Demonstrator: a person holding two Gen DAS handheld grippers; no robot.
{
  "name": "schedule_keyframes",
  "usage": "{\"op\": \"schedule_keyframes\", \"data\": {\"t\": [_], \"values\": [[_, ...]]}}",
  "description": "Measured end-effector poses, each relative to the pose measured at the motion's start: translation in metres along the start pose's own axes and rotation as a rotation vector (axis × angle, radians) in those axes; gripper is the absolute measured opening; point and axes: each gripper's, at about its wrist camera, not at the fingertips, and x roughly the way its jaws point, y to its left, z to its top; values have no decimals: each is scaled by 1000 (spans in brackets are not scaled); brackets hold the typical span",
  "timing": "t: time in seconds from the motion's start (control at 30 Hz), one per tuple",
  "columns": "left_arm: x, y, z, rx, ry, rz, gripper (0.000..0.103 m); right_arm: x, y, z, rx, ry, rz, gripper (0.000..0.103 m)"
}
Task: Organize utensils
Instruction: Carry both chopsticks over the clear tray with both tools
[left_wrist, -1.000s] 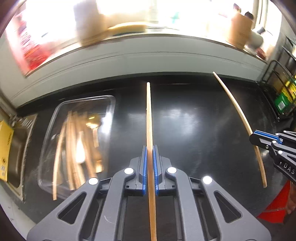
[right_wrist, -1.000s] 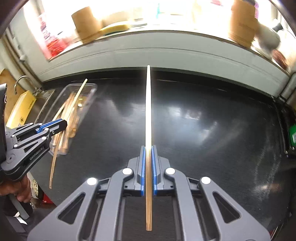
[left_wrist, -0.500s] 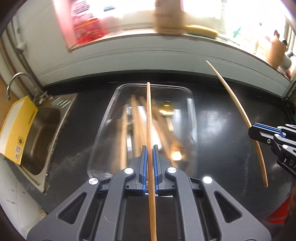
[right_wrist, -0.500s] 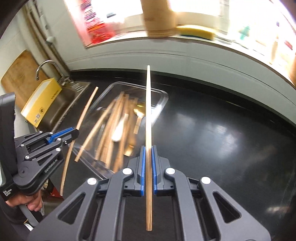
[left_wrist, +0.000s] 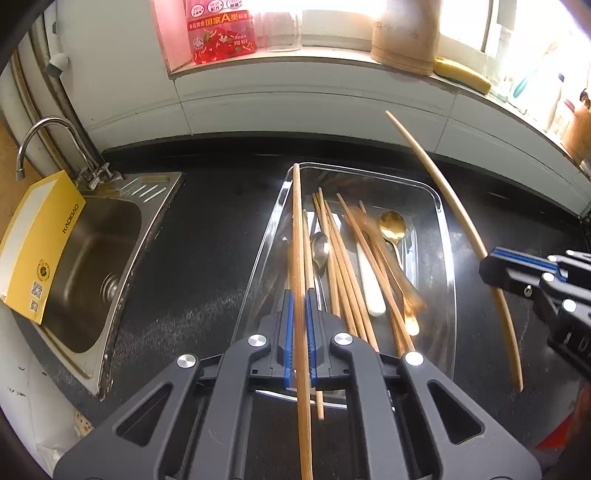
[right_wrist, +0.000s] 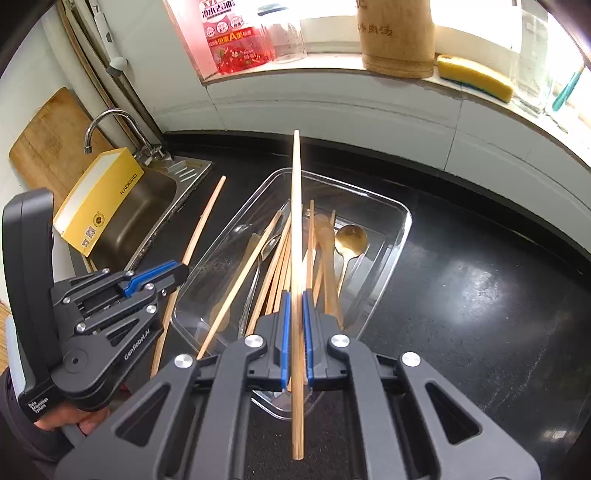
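Both tools swung left since a second ago, from bare desk to over the clear tray (left_wrist: 447, 236). Left tool (left_wrist: 299, 325) clamped on one chopstick (left_wrist: 296, 229), right tool (right_wrist: 294, 325) on another (right_wrist: 295, 206). Chopsticks and spoons lie in the tray; sink (left_wrist: 92, 254) sits left.

Glossy black counter (right_wrist: 480, 295); clear tray (right_wrist: 402, 236); tan chopsticks (left_wrist: 347, 258); gold spoon (right_wrist: 351, 240); yellow box (right_wrist: 99, 199); fingers (left_wrist: 289, 332) blue-padded; spoon handle (left_wrist: 369, 280) seemingly white.
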Motion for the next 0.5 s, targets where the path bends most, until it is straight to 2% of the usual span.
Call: {"op": "schedule_keyframes", "data": {"t": [0.5], "values": [[39, 6, 17, -3, 53, -17, 6, 40, -10, 10, 54, 82, 21, 7]]}}
